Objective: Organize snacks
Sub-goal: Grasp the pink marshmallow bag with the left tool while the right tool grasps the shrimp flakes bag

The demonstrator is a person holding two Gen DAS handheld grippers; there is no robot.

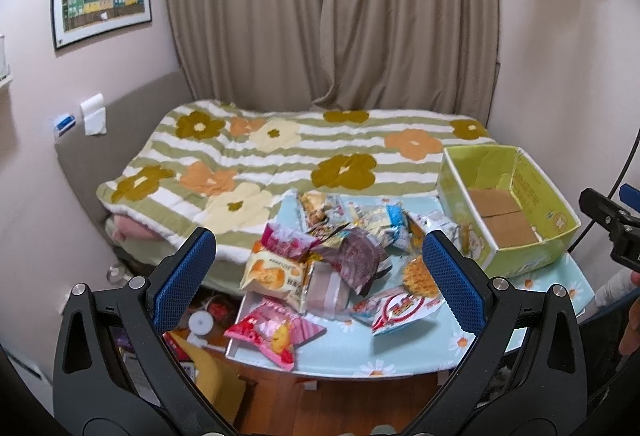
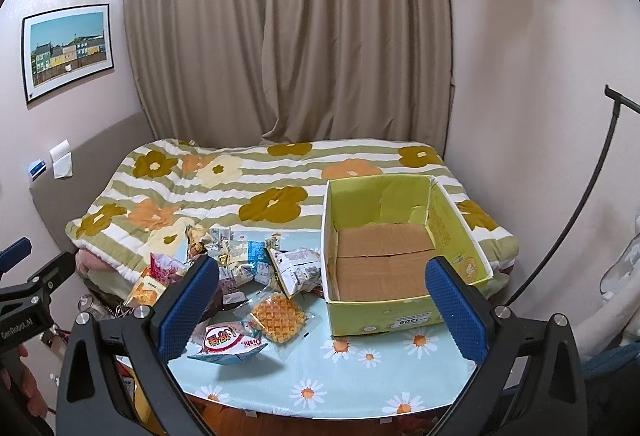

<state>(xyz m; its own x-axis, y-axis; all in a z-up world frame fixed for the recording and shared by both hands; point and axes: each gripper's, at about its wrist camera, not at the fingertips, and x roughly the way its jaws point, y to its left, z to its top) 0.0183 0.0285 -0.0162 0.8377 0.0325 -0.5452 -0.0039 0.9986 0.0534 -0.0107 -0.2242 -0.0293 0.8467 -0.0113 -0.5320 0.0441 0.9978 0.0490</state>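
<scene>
Blue-padded left tool (image 1: 320, 272) stands wide apart, empty, above the snack packets (image 1: 320, 260) heaped on the desk (image 1: 400, 352); green box (image 1: 508, 203) sits right of the heap. Right wrist view: right tool (image 2: 320, 304) likewise spread, empty, before the box (image 2: 400, 320) and waffle packet (image 2: 279, 314).

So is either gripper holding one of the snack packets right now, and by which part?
Nothing is held. The left gripper and right gripper are both open above the light blue daisy-print table.
</scene>
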